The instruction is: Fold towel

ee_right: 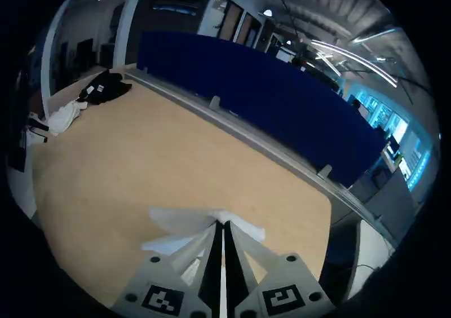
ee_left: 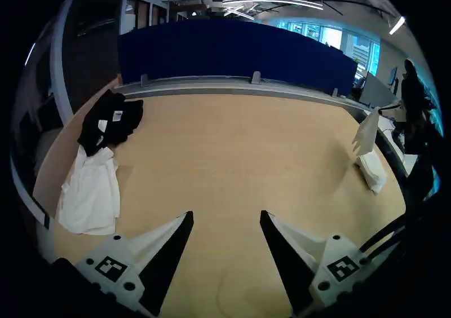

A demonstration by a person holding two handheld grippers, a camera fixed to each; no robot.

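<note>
Garment pile [ee_left: 98, 160] at table [ee_left: 237, 149] left; towel stack [ee_left: 372, 172] at right; partition [ee_left: 237, 53] behind

Long white ceiling strip lights [ee_left: 270, 1] are lighting the pale wooden desk [ee_left: 237, 149] evenly, casting soft shadows; bluish windows [ee_left: 331, 36] are glaring, and fisheye distortion is bending the edges.

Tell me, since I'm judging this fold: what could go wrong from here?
The right tongs pinch the white towel close to the table edge; it may slip loose or drop off. The left tongs are open and far from it, so the lifted towel may sag unsupported.
</note>
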